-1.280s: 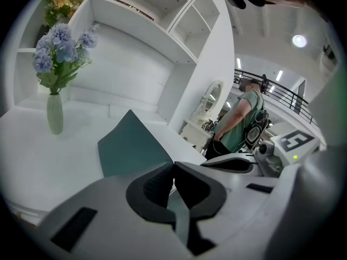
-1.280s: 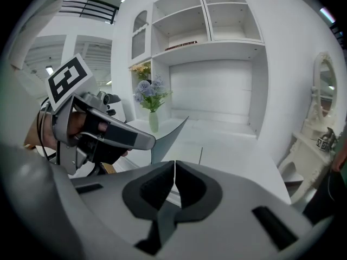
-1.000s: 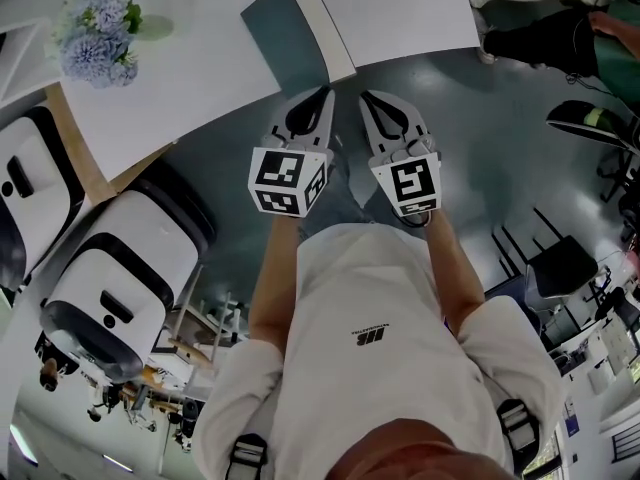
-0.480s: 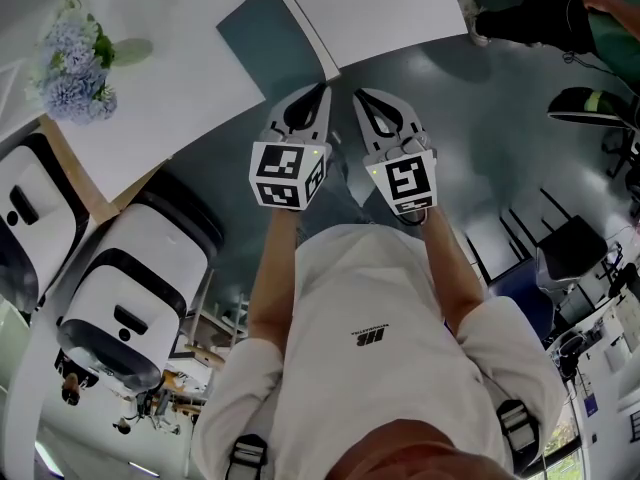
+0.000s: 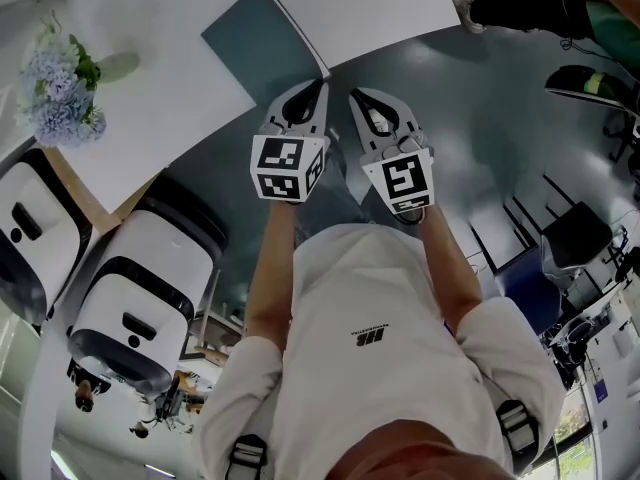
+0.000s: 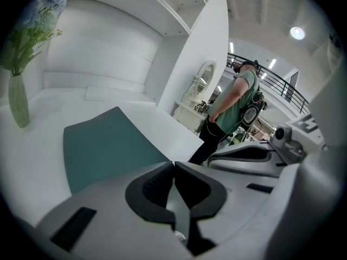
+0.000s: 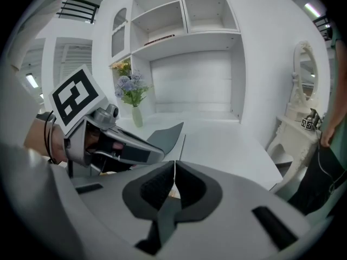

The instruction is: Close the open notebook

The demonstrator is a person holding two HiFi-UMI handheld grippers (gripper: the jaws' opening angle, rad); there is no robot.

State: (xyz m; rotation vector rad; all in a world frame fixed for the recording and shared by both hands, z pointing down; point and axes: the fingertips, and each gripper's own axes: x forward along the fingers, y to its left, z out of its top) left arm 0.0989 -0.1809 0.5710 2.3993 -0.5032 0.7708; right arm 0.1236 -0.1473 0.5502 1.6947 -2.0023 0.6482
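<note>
We see a teal notebook (image 5: 255, 43) on a white table (image 5: 400, 8), and pale blue flowers (image 5: 48, 98) with green leaves. Black-and-white square markers pattern our light grey left gripper (image 5: 323, 85) and right gripper (image 5: 353, 95); shirt (image 5: 370, 388) white, floor (image 5: 480, 148) dark grey.

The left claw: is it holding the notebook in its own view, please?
No, the left claw is shut on nothing, and the notebook lies beyond its tips.

The room is bright and even, with a round ceiling lamp (image 6: 296, 33) glowing. The flowers (image 5: 55, 83) throw a soft shadow on the white table (image 5: 170, 98). Both gripper views bend and darken at the corners.
</note>
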